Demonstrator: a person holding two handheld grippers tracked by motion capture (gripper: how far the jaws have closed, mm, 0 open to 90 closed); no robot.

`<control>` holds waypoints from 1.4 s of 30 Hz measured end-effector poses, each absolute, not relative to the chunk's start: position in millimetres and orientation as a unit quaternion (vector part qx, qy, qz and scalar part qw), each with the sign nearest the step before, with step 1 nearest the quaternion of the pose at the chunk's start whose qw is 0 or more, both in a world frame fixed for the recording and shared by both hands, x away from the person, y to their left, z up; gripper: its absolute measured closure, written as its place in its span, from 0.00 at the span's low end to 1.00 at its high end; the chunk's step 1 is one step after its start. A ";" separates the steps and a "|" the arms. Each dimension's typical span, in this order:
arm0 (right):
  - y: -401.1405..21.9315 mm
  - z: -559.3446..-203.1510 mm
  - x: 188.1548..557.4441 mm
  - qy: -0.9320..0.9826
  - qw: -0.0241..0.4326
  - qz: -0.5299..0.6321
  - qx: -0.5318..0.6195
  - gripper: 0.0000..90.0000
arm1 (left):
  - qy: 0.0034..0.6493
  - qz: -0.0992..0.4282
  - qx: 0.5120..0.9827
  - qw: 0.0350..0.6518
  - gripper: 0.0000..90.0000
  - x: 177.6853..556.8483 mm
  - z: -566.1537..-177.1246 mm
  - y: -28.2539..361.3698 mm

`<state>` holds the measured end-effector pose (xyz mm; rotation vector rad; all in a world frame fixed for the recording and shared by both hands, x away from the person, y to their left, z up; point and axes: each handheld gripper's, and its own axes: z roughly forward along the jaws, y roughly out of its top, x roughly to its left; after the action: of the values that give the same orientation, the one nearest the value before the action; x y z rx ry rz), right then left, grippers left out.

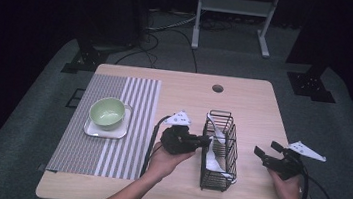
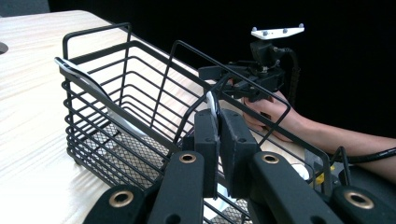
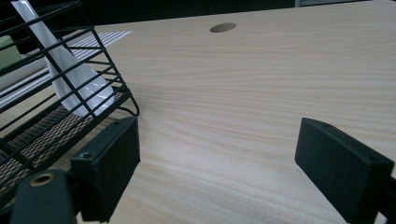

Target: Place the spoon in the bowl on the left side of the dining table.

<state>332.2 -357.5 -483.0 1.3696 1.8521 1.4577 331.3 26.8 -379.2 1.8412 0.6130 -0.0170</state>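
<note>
- closed black jaws of the left gripper (image 2: 218,140) sit nearest the lens in the left gripper view, clenched on the thin white handle of a spoon (image 2: 212,105) that stands up over the near rim of the wire basket (image 2: 116,116); pinching the handle's narrow edge looks like a way to lift it straight out between the wires.
- far left on the tabletop (image 1: 250,95) lies a striped placemat (image 1: 134,120), and on it a white square plate (image 1: 105,130) carrying a green bowl (image 1: 107,112); my guess is that this setting is where the spoon is meant to go.
- in the high view, the left gripper (image 1: 202,141) reaches in over the basket's (image 1: 219,152) left wall, roughly at mid-length.
- inside the basket a second white spoon (image 3: 70,79) leans tilted, its bowl end down on the mesh floor and its handle up against the far rim, so it is left for a later pick.
- the right gripper (image 1: 264,156) hovers just right of the basket, apart from it, jaws spread wide and holding nothing; in the right gripper view it faces the basket's (image 3: 46,107) corner, probably ready to steady it if the wire frame drags.
</note>
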 end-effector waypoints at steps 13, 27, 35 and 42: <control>-357.6 -482.9 332.1 0.664 0.205 0.525 0.492 0.14 | 0.276 -0.029 0.758 0.591 0.96 332.3 -374.8 33.0; -357.5 -482.9 332.1 0.664 0.205 0.525 0.491 0.14 | 0.294 -0.068 0.723 0.622 0.96 335.1 -368.0 44.8; -357.5 -482.9 332.1 0.665 0.205 0.524 0.491 0.14 | 0.298 -0.087 0.707 0.635 0.96 334.0 -361.1 49.8; -357.5 -483.0 332.2 0.665 0.206 0.523 0.491 0.14 | 0.300 -0.103 0.694 0.646 0.96 332.9 -353.6 52.9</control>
<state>332.2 -357.5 -483.0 1.3683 1.8545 1.4585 332.9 52.9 -353.6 1.5805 0.6833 -0.2339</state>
